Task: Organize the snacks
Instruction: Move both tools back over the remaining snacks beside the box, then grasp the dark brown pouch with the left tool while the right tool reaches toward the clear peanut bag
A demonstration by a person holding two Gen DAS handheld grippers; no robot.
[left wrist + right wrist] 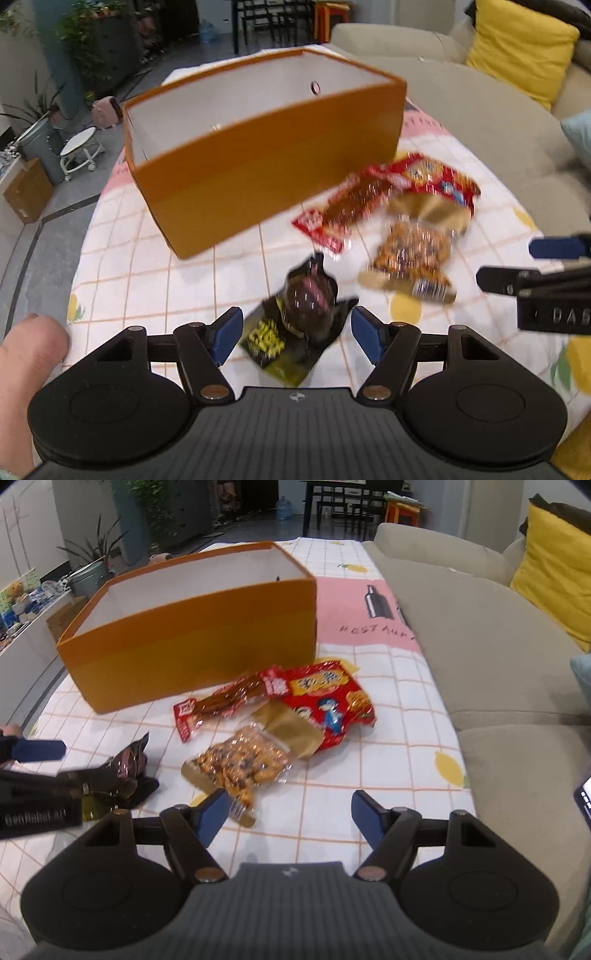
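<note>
While both pairs of fingers stand wide and hold nothing, we list the stock by its place relative to the open orange cardboard box [192, 627], which we count as one and cannot see to the bottom of.

Snack packets, four, all on the tiled-pattern cloth of the counter [388, 760], all outside the box:
- one red printed crisp bag [328, 698], just in front of the box;
- one long red-ended packet of brown strips [221, 703], touching the red bag;
- one clear packet of golden nuts [240, 764], nearer us;
- one dark glossy wrapper [310, 295], furthest from the box.

The left gripper [297, 339] straddles the dark wrapper; we should settle lower and close on its bulk, not its corner. The right gripper [288, 819] is beside the nuts and needs centring.
</note>
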